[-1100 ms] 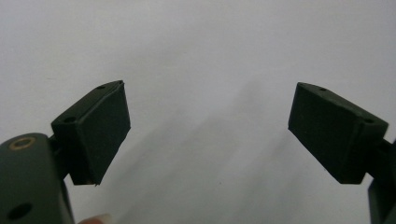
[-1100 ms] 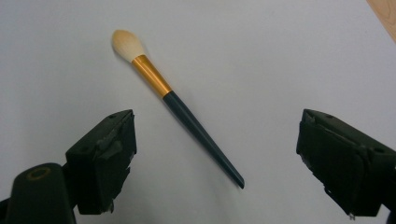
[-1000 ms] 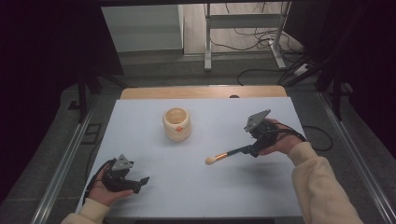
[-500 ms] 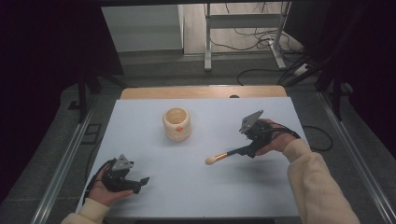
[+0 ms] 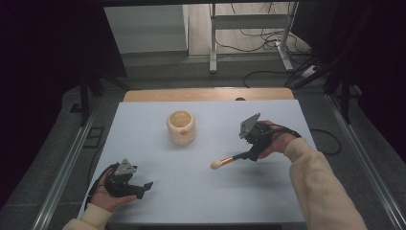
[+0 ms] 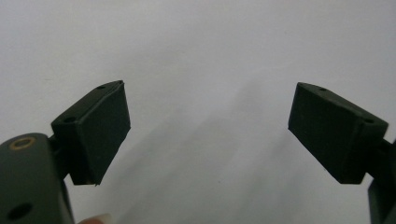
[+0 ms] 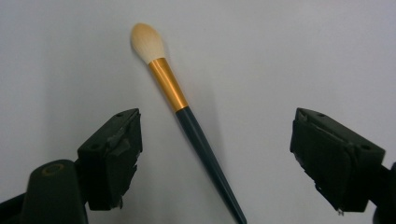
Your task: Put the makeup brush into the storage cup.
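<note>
Right gripper [image 7: 215,154] jaws spread, straddling makeup brush [image 7: 187,119], bristles at 11 o'clock. Thin tapered handle may roll or slip on closing. Left gripper [image 6: 208,130] jaws spread, idle.

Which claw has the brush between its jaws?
The right claw: the makeup brush lies on the table between its open jaws. The left claw has nothing.

Left gripper [image 6: 208,133] with its two black jaws set wide apart, one at each side of the frame. Behind them, a bare white tabletop [image 6: 205,42]. A fingertip [image 6: 95,218] at the bottom edge.
</note>
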A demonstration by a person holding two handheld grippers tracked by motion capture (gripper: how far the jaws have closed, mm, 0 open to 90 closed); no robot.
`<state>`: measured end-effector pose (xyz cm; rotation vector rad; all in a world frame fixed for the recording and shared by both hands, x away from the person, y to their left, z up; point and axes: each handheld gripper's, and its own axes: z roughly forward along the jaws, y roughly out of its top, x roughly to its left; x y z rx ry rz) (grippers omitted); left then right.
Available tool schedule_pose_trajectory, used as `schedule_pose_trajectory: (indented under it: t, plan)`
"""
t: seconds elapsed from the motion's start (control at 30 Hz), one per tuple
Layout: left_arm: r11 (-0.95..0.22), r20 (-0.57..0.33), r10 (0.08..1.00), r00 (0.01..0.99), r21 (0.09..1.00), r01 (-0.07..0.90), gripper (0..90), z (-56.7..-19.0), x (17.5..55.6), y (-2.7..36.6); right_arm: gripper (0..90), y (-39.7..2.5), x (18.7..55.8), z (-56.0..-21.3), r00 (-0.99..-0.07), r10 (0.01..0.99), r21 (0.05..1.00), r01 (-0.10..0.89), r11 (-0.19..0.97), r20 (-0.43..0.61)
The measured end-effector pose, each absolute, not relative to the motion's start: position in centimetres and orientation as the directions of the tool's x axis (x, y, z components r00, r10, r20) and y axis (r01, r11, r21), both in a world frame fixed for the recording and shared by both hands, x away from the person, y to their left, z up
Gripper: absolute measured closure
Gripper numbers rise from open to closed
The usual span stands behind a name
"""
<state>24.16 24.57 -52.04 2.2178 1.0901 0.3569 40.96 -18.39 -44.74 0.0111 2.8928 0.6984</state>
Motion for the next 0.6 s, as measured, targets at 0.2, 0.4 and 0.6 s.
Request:
schedule_pose_trajectory:
  t: [0.2, 0.4, 0.6]
  plan:
    - [-0.459, -0.032, 0.782, 0.623, 0.646, 0.61, 13.3, -52.0, 24.2, 24.6, 17.9, -17.8, 41.1, -45.0, -0.987, 0.022, 0.431, -0.049, 0.901, -0.157]
    - [-0.464, -0.027, 0.78, 0.625, 0.646, 0.606, 13.3, -52.0, 24.2, 24.6, 19.4, -17.4, 41.3, -45.3, -0.989, 0.003, 0.41, -0.059, 0.91, -0.149]
    - [-0.464, -0.027, 0.779, 0.626, 0.647, 0.605, 13.3, -52.0, 24.1, 24.6, 21.5, -16.9, 41.4, -45.6, -0.991, -0.027, 0.382, -0.077, 0.921, -0.134]
